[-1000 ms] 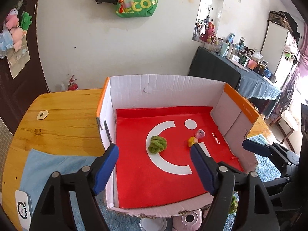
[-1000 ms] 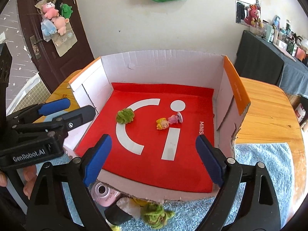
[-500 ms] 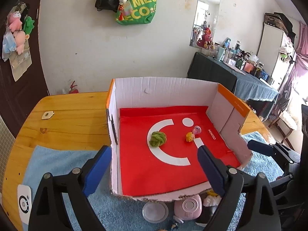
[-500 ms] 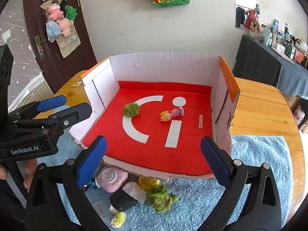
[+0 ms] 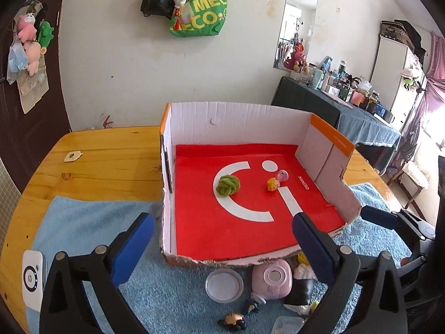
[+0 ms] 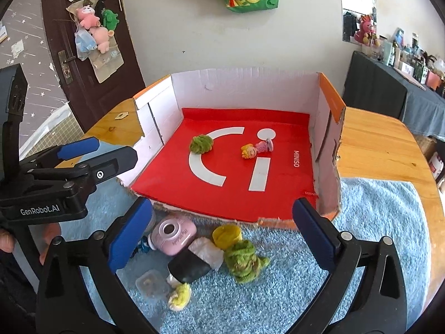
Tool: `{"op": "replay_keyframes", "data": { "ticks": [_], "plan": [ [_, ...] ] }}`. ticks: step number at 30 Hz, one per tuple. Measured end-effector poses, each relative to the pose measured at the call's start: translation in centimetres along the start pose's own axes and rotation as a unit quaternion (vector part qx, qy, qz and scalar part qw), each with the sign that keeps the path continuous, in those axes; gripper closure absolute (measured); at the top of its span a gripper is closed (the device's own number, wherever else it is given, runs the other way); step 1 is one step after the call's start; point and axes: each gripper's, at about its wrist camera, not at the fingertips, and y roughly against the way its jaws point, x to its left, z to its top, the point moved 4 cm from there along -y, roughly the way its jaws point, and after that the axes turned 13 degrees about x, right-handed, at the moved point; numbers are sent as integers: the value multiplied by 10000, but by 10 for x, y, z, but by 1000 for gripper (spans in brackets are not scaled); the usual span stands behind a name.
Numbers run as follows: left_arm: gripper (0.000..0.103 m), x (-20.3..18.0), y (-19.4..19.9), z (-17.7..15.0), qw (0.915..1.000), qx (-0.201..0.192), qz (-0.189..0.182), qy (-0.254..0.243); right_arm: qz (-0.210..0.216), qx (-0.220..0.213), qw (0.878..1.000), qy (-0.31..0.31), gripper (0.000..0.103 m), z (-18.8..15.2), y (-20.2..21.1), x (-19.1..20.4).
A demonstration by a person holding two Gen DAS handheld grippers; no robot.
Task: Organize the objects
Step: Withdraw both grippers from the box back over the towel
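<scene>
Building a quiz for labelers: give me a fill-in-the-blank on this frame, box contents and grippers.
1. Inside the box, besides the doll, lies a green ____ ball.
2. Both the left gripper and the right gripper have jaws that are ____.
3. The pink camera lies ____ the box, on the blue towel.
4. The word printed on the box's red floor is ____.

Missing words: yarn; open; outside; MINISO
</scene>
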Motion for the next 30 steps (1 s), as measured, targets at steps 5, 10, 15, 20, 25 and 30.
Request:
{"op": "replay_keyframes", "data": {
  "ticks": [5, 10, 15, 20, 25, 30],
  "plan": [
    [2, 0, -2, -9, 10000, 63, -19, 25, -18, -31, 10000, -16, 0, -8, 3, 0],
    [2, 2, -3, -15, 9999, 110, -47, 66, -9, -43, 10000, -55, 0, -16, 4, 0],
    [2, 3, -6, -24, 9998, 171, -57, 82, 2, -3, 10000, -64, 0, -24, 2, 3],
    [2, 3, -10, -32, 9996, 253, -76, 102, 13, 55, 10000, -65, 0, -33, -2, 6],
    [2, 2, -12, -39, 9994, 308, -87, 118, 20, 105, 9999, -103, 0, -42, -5, 5],
    [2, 1, -15, -46, 9992, 358, -95, 119, 19, 138, 9998, -146, 0, -49, -7, 2]
  ]
}}
